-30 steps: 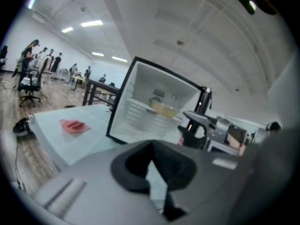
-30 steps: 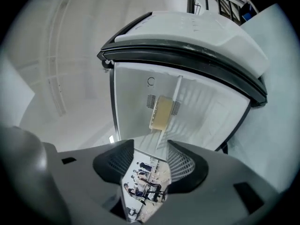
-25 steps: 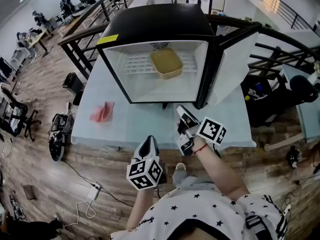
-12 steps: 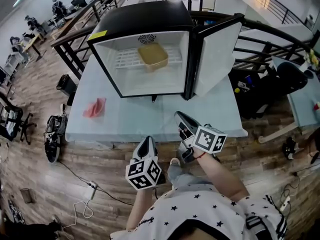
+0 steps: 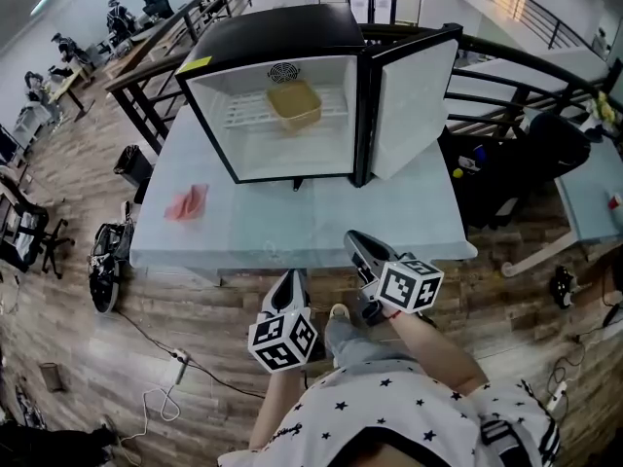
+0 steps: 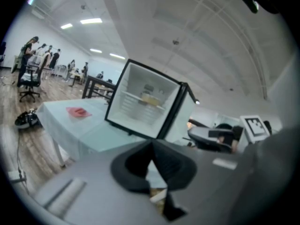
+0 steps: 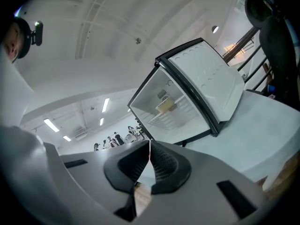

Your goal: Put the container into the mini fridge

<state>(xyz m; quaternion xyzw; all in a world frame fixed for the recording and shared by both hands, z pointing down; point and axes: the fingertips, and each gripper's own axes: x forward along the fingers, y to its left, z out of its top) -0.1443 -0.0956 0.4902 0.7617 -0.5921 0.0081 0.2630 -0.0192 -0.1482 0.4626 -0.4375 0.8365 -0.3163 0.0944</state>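
The black mini fridge (image 5: pixel 282 42) stands on the pale table (image 5: pixel 292 224) with its door (image 5: pixel 414 105) swung open to the right. A yellowish container (image 5: pixel 294 103) rests on the white wire shelf inside, and also shows as the container (image 7: pixel 165 105) and the container (image 6: pixel 150 99). Both grippers hang at the table's near edge, well short of the fridge and pointing at it. My left gripper (image 5: pixel 295 276) is shut and empty, its tips meeting in the left gripper view (image 6: pixel 151 142). My right gripper (image 5: pixel 356 240) is shut with nothing between its jaws (image 7: pixel 149 142).
A pink cloth (image 5: pixel 187 202) lies on the table's left part. Dark railings (image 5: pixel 156 61) run behind the fridge. A power strip with cables (image 5: pixel 180 366) lies on the wooden floor at the left. A black chair (image 5: pixel 560 149) stands at the right. People sit at desks far left.
Both grippers have drawn back from the fridge towards the person, from over the table to its near edge. The right gripper has rolled. The container stays on the shelf.
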